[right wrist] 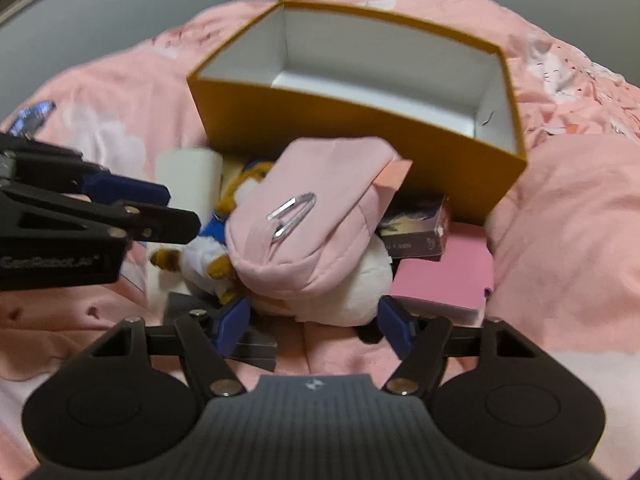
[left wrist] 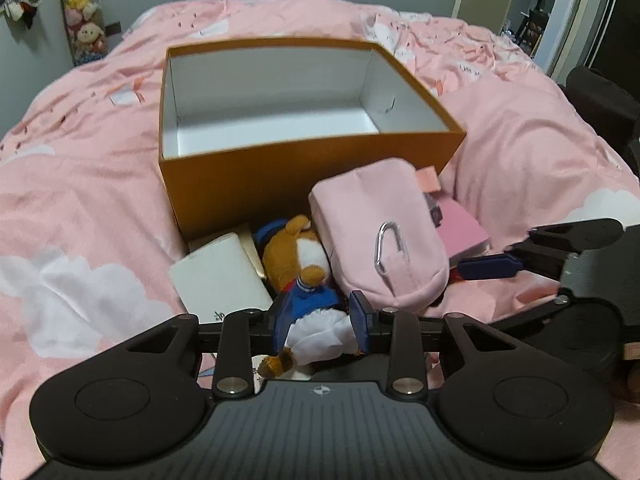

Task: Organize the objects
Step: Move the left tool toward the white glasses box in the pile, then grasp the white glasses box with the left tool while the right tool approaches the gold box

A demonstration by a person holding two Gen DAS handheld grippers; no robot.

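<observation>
- Left wrist view: your left gripper has its blue pads against the plush, clamped on its blue-and-white body. The plush lies on the pink bed at the near wall of the orange box, between a white book and the pink pouch. The box is open, white inside.
- Right wrist view: your right gripper straddles a white plush under the pouch; whether the pads press it, you cannot tell. A pink notebook lies just right.
</observation>
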